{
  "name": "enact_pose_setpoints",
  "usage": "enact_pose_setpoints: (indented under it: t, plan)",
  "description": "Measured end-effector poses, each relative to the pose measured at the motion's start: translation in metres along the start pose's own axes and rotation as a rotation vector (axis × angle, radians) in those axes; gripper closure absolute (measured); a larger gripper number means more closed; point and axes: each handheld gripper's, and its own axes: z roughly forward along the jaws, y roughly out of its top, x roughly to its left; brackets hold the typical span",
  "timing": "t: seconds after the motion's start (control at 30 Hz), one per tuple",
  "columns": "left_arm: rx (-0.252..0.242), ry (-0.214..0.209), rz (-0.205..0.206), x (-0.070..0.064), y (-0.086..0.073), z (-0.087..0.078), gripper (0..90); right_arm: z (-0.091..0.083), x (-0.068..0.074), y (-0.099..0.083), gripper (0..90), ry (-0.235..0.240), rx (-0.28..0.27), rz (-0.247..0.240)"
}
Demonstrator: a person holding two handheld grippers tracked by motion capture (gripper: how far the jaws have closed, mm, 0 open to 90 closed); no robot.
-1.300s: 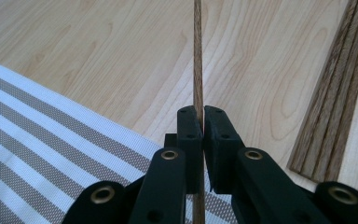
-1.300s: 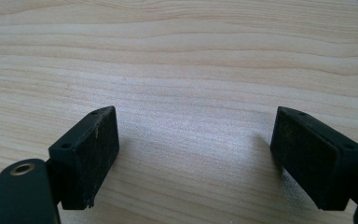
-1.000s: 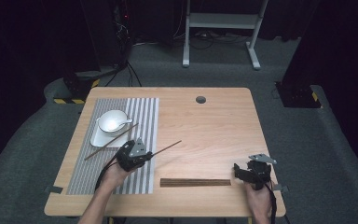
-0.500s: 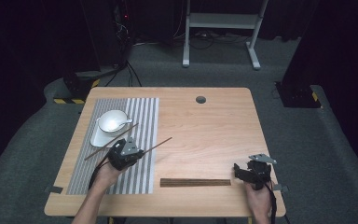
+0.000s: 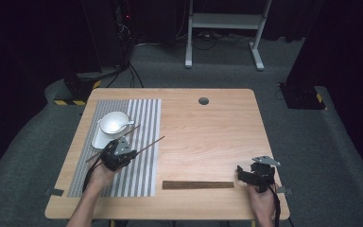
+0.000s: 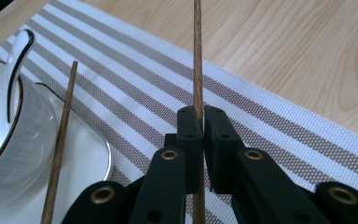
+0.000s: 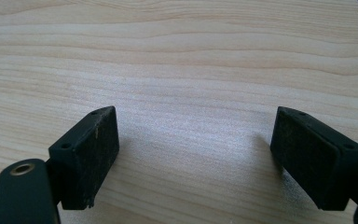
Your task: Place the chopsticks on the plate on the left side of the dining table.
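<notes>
Fingers (image 6: 189, 135) of the left gripper (image 5: 117, 153) pinch one chopstick (image 6: 197, 70); right gripper (image 5: 255, 175) gapes wide. The thin stick could swivel and strike the bowl (image 5: 112, 123).

L hand-held gripper (image 5: 123, 150) w/ chopstick (image 5: 149, 144) moved left — nearer bowl (image 5: 113, 123).

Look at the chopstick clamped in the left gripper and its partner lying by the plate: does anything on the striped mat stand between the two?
Nothing visible does. The left gripper is shut on one chopstick above the striped mat. The second chopstick lies partly across the plate rim beside the bowl. Bare mat separates the two sticks.
</notes>
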Motion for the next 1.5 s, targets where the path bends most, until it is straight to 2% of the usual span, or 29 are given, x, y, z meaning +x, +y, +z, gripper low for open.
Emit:
enact_pose_setpoints:
  t: [0.27, 0.4, 1.13, 1.5]
  plan:
    - [0.016, 0.024, -0.01, 0.009, -0.005, -0.002, 85.2, 0.0, 0.0, 0.0, 14.8, 0.0, 0.0, 0.0]
    - [0.049, 0.038, 0.012, 0.012, -0.007, -0.001, 85.1, 0.0, 0.0, 0.0, 14.8, 0.0, 0.0, 0.0]
    - [0.068, 0.108, -0.04, 0.032, -0.023, -0.008, 85.1, 0.0, 0.0, 0.0, 14.8, 0.0, 0.001, 0.002]
    - [0.113, 0.153, -0.035, 0.044, -0.026, -0.004, 85.1, 0.0, 0.0, 0.0, 14.8, 0.0, 0.002, 0.002]
